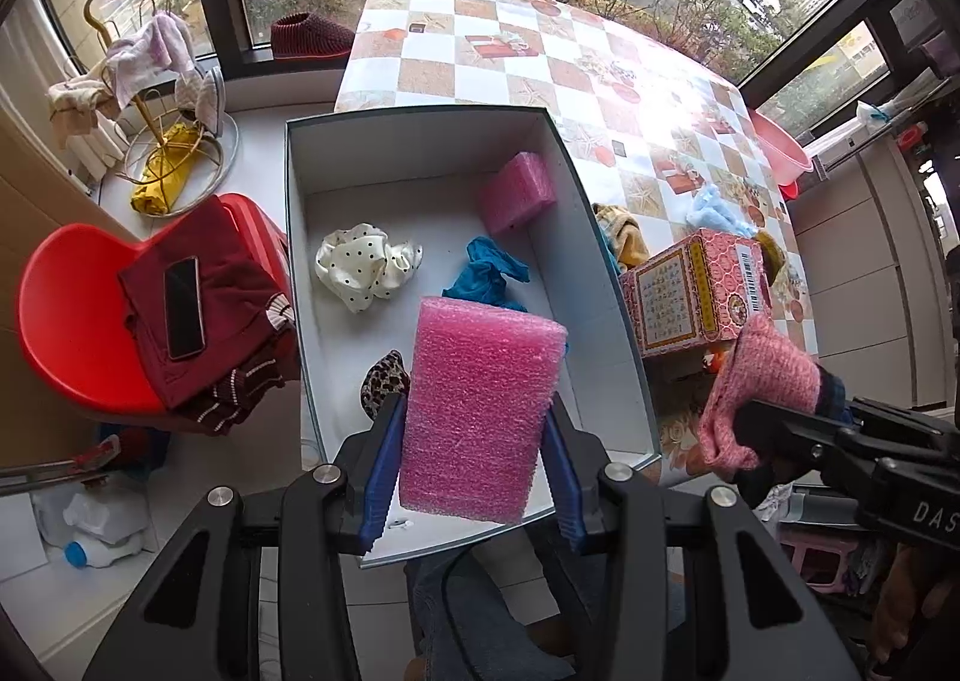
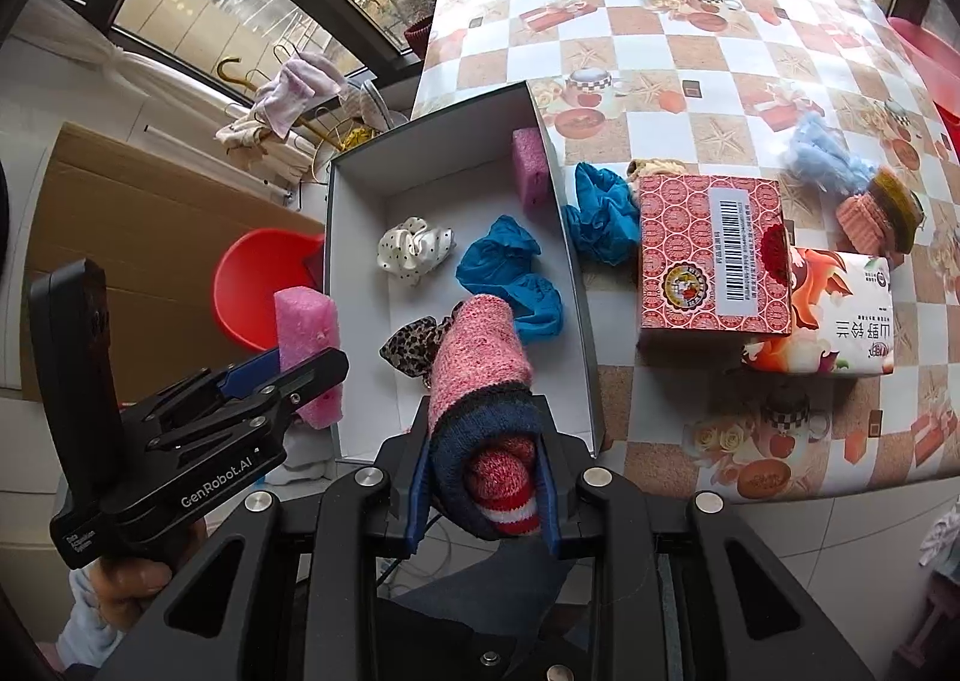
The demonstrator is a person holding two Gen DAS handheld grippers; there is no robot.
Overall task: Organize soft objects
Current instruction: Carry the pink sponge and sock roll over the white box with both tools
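My left gripper (image 1: 474,465) is shut on a pink foam block (image 1: 480,411), held above the near end of the white open box (image 1: 420,153); it also shows in the right wrist view (image 2: 306,345). My right gripper (image 2: 486,489) is shut on a rolled pink and navy sock (image 2: 480,381), held over the box's near right part; the sock also shows in the left wrist view (image 1: 762,381). In the box lie a second pink foam block (image 1: 516,192), a polka-dot scrunchie (image 1: 366,267), a blue cloth (image 1: 486,276) and a leopard scrunchie (image 1: 384,381).
On the checkered table (image 2: 690,51) right of the box lie a blue cloth (image 2: 600,213), a red patterned carton (image 2: 708,255), a tissue pack (image 2: 840,315), a light-blue fluffy item (image 2: 822,153) and pink-brown knit pieces (image 2: 876,213). A red chair (image 1: 72,309) with clothes and a phone stands left.
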